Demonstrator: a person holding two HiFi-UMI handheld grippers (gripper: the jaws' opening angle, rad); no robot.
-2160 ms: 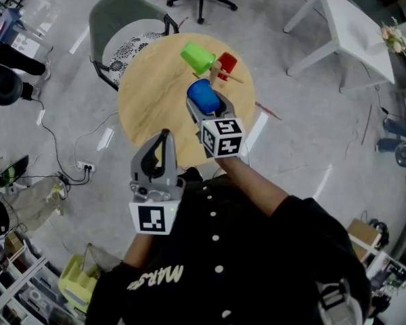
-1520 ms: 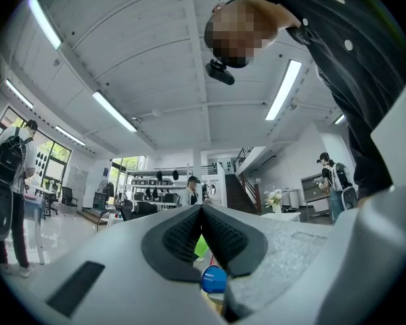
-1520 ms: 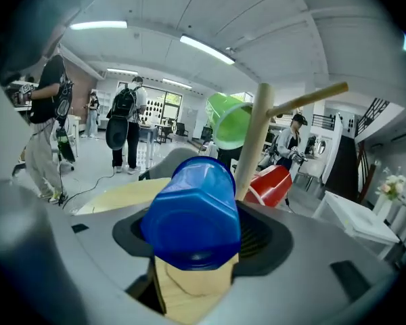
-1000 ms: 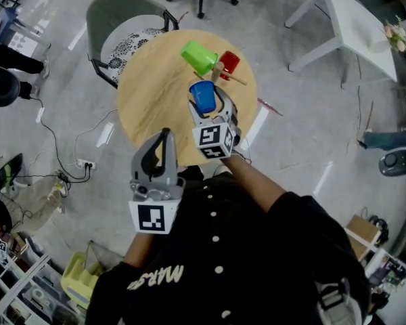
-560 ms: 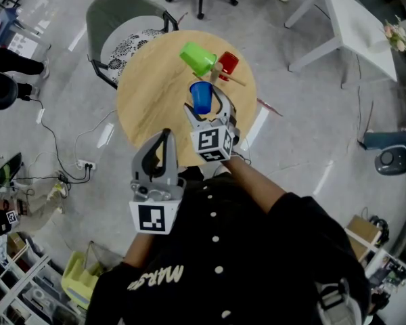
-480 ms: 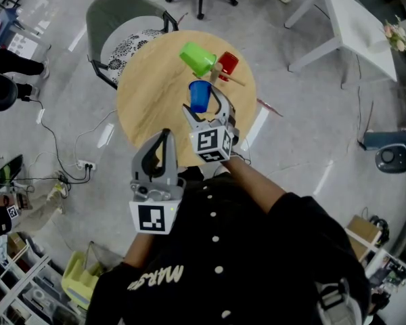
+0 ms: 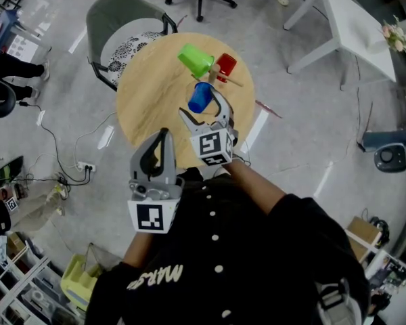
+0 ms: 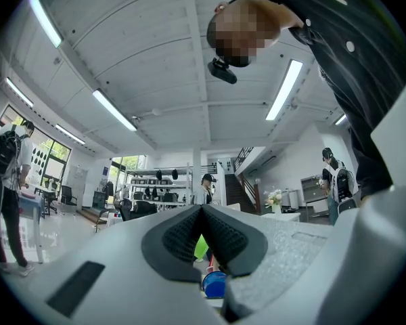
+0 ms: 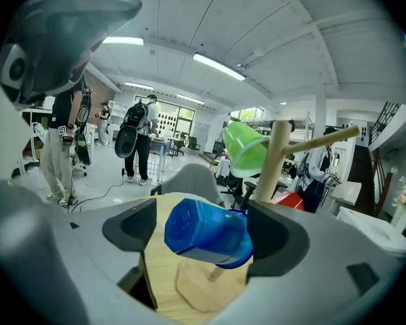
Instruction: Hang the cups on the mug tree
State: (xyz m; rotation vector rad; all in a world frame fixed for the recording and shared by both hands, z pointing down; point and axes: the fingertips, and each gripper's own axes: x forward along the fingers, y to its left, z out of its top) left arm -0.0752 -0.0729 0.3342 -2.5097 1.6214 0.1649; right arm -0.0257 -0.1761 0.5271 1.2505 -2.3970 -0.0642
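Your right gripper [image 7: 203, 111] is reaching over the near part of the round light-wood table [image 7: 143, 97]. Its jaws have just been opening and are now standing wide, with the blue plastic cup [image 7: 199, 98] lying tilted between them. In the right gripper view the left pad is standing clear of the cup. The right pad is sitting just beside the rim, and I cannot tell whether they are touching.

The cup is resting on the near side of the wooden mug tree [image 9: 276, 156]. The lime green plastic cup [image 7: 195, 59] is hanging higher up, left of the post, and the red plastic cup [image 7: 225, 65] is hanging on the far right side.

The tree is standing close to the table's right rim, so that edge is running just beyond your right jaw. The broad stretch of tabletop to the tree's left is giving you the most room. The grey padded chair [image 7: 122, 15] is crowding the far-left rim, while the white side table [image 7: 352, 22] is standing well apart across the floor.

Your left gripper [image 7: 164, 135] is hanging back at the near rim with its pads pressed together.

Your torso is covering the near edge of the table in the head view. Only a short bit of wood is showing beneath the blue cup, so how it is hooked is hidden. The right jaw is cutting off most of the red cup in the right gripper view. The left gripper's own jaws are blocking nearly everything ahead of it, leaving only slivers of green and blue.
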